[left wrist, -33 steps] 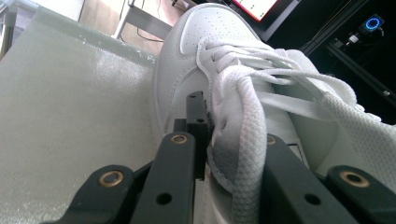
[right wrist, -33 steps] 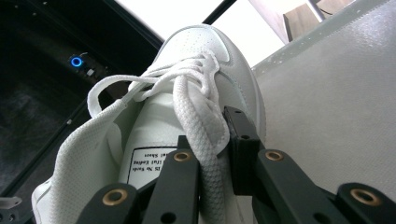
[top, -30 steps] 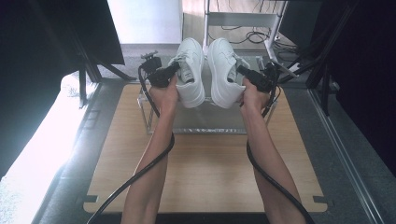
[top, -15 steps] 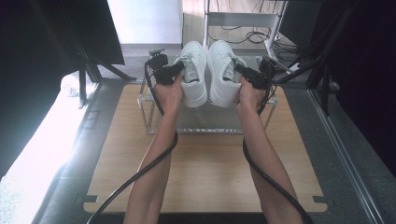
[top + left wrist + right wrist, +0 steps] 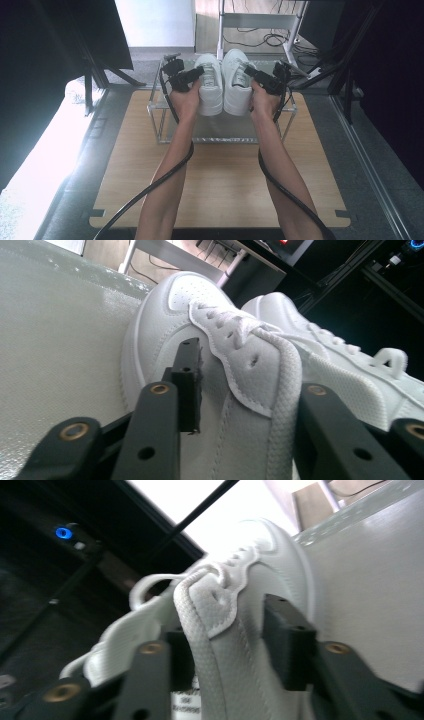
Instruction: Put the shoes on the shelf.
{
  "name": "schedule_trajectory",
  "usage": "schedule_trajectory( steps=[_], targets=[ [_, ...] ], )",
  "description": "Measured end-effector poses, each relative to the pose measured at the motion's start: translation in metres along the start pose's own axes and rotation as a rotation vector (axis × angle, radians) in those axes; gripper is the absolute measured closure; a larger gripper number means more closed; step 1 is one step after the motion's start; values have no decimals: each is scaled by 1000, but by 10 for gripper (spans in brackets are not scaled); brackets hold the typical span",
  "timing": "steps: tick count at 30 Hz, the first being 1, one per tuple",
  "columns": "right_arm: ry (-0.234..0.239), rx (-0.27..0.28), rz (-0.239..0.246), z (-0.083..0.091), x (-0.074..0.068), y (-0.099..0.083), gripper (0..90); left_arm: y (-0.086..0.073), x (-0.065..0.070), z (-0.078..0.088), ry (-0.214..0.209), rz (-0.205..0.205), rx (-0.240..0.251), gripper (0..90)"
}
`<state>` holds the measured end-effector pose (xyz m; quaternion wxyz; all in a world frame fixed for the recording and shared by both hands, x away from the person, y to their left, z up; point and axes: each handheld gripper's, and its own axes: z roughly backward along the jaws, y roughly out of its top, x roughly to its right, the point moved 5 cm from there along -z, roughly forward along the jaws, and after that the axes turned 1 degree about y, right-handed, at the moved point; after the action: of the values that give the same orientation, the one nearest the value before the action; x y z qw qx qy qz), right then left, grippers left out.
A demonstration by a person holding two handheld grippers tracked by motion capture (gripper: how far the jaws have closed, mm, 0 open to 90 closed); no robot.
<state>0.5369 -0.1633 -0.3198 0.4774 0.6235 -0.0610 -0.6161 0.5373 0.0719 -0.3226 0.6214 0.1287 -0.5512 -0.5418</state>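
Two white sneakers lie side by side on top of a clear rack (image 5: 165,125), toes pointing away. My left gripper (image 5: 200,73) straddles the outer collar wall of the left sneaker (image 5: 210,90). In the left gripper view, that gripper (image 5: 245,405) has one pad (image 5: 187,385) beside the left sneaker (image 5: 225,360) and the other jaw inside its collar. My right gripper (image 5: 248,72) straddles the collar of the right sneaker (image 5: 236,87). In the right gripper view, that gripper (image 5: 230,650) shows a gap beside the right sneaker's collar (image 5: 220,625). Both pairs of jaws have just been opening, with the shoe walls still between them.
The rack stands at the far end of a wooden tabletop (image 5: 220,180). Its frosted top (image 5: 60,340) stretches out beside the shoes. Dark stands and frames flank the table, with a white shelf frame (image 5: 255,20) and cables behind it. Black cables trail from both grippers along the forearms.
Both grippers have loosened from the sneakers' collars. The sneakers, held slightly raised before, now rest flat on the rack top. The hands have barely shifted.
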Motion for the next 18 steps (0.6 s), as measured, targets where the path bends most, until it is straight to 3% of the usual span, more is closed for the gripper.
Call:
schedule_trajectory(
  steps=[2, 4, 9, 18],
  targets=[
    [47, 2, -25, 1, 1, 1, 556, 2, 1, 5, -69, 14, 37, 564],
    [82, 10, -30, 4, 1, 3, 554, 6, 3, 10, -113, 25, 59, 529],
    [165, 14, -62, 8, 4, 7, 510, 12, 8, 19, -156, 19, 70, 419],
    [212, 6, -64, 8, 12, 8, 389, 11, 1, 21, -227, 56, 67, 273]
  ],
)
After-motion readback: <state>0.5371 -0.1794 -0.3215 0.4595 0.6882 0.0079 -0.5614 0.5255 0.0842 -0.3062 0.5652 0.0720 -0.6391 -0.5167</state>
